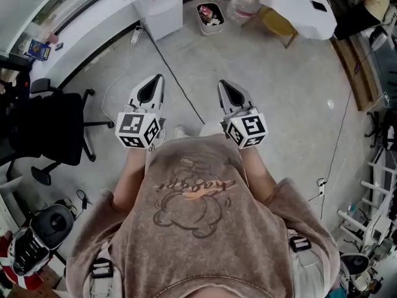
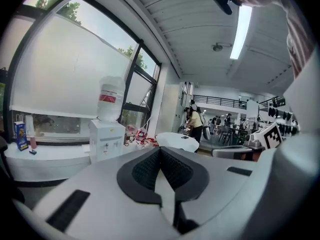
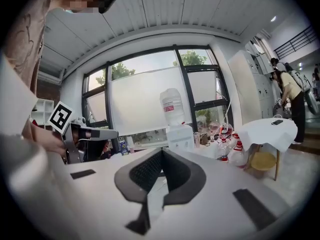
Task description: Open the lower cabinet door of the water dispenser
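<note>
water dispenser point(image 1: 160, 5): white upright box, top centre of the head view; left of centre in the left gripper view
bottle point(image 2: 111, 100): clear, red label, upside down on the dispenser's top
lower door point(image 1: 166, 20): white, looks flush with the body; too small for detail

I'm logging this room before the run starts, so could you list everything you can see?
water dispenser: one, white, far end by the window counter
waste bin: one, white, full, right of the dispenser
water bottles: several, clear with red caps, floor beside the bin
table: one, white, far right
phone: one, dark, on the table
stool: one, yellow, under the table
office chair: one, black, left
cable: one, black, across the floor from the dispenser
box: one, blue, on the left counter
left gripper: one, grey, jaws shut, empty
right gripper: one, grey, jaws shut, empty
</note>
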The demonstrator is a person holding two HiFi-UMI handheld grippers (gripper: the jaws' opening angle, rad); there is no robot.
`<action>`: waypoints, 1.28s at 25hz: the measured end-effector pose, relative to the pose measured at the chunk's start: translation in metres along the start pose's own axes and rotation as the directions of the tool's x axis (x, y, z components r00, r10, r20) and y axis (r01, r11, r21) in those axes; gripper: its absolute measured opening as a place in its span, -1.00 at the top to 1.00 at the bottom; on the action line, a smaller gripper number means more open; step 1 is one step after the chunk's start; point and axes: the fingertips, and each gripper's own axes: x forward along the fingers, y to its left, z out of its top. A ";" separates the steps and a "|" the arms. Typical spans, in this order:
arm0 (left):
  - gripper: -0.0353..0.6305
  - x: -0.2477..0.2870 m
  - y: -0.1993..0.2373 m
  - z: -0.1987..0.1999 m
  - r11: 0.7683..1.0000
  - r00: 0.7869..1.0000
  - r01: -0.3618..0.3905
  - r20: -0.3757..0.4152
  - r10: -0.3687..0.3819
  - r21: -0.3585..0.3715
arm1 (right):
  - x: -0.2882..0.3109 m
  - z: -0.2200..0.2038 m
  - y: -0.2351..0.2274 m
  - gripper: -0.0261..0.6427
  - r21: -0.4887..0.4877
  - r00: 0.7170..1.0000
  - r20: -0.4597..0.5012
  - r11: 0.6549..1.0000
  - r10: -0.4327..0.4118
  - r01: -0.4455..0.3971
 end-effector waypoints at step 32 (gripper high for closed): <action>0.86 0.254 0.070 0.071 0.990 0.990 -0.137 0.018 0.137 -0.015 | 0.200 0.070 -0.210 0.90 -0.009 0.987 -0.028 0.987 0.159 -0.160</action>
